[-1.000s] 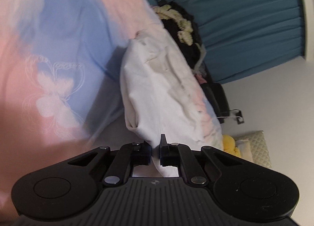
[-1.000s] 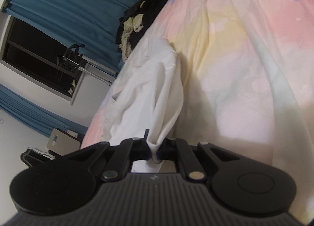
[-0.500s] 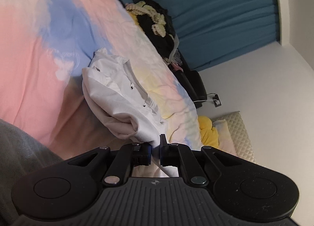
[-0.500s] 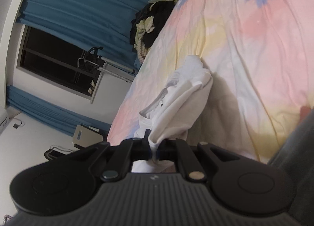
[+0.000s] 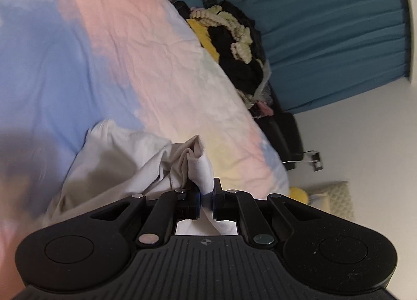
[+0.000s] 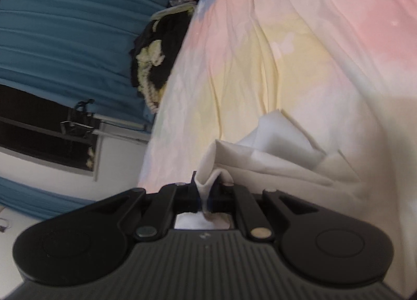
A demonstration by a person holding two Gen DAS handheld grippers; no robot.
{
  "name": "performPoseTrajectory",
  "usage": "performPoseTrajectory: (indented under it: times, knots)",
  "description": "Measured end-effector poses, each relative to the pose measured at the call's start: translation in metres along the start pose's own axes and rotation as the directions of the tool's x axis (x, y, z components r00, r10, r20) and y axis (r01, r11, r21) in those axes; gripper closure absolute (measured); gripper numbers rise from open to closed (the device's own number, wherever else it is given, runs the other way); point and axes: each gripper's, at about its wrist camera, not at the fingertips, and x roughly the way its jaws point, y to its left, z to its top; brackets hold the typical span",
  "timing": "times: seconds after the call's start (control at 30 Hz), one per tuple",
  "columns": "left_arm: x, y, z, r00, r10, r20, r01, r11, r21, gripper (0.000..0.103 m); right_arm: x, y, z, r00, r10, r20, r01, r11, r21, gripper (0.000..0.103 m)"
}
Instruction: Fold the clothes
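Note:
A white garment (image 5: 114, 159) lies bunched on a pastel pink, blue and yellow bedsheet (image 5: 146, 60). My left gripper (image 5: 206, 197) is shut on a pinched fold of it; the cloth spreads to the lower left. In the right wrist view the same white garment (image 6: 281, 156) spreads to the right over the sheet (image 6: 273, 52). My right gripper (image 6: 206, 195) is shut on another fold of it. Both grippers are low, close to the bed.
A heap of black, yellow and cream clothes (image 5: 232, 47) sits at the far edge of the bed, also in the right wrist view (image 6: 153, 65). Teal curtains (image 5: 325, 26) hang behind. A yellow item (image 5: 298, 193) and a quilted cushion (image 5: 336, 201) lie beside the bed.
Both grippers have come down toward the bed with the garment. It hung bunched before; now it lies spread on the sheet. Both stay shut on it.

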Motion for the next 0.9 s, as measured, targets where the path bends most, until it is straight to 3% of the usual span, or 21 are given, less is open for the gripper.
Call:
performPoseTrajectory:
  times: [0.23,0.4,0.47,0.53,0.57,0.67,0.8,0.9]
  knots:
    - [0.069,0.027,0.027,0.997,0.069,-0.045,-0.067,0.997,0.043,0.094,0.070,-0.017,0.010,0.995,-0.099,-0.025,0.100,0.995,0.001,0.096]
    - [0.083,0.028,0.031,0.994,0.090,-0.054,-0.084,0.991,0.107,0.090,0.070,-0.015,0.007,0.997,-0.079,-0.021,0.077,0.995,-0.062,0.091]
    - [0.082,0.023,0.029,0.994,0.097,-0.047,-0.089,0.985,0.149,0.079,0.070,-0.014,0.006,0.997,-0.069,-0.020,0.067,0.994,-0.088,0.081]
    - [0.074,0.017,0.023,0.997,0.079,-0.013,-0.075,0.979,0.187,0.036,0.064,-0.010,0.003,0.999,-0.042,-0.007,0.041,0.991,-0.126,0.061]
    - [0.070,0.014,0.020,0.998,0.070,0.006,-0.070,0.975,0.211,0.029,0.059,-0.006,0.002,1.000,-0.025,0.004,0.026,0.987,-0.160,0.058]
    - [0.052,-0.005,0.005,0.995,0.060,0.075,-0.081,0.942,0.327,0.022,0.050,0.007,-0.007,0.999,0.001,0.035,0.010,0.948,-0.320,0.054]
    - [0.042,-0.028,-0.020,0.982,0.077,0.175,-0.155,0.854,0.497,0.017,0.065,0.018,-0.025,1.000,-0.001,0.031,0.017,0.864,-0.503,0.054]
    - [0.053,-0.037,-0.035,0.974,0.102,0.204,-0.205,0.785,0.585,0.017,0.077,0.026,-0.039,1.000,-0.004,0.028,0.020,0.778,-0.628,0.054]
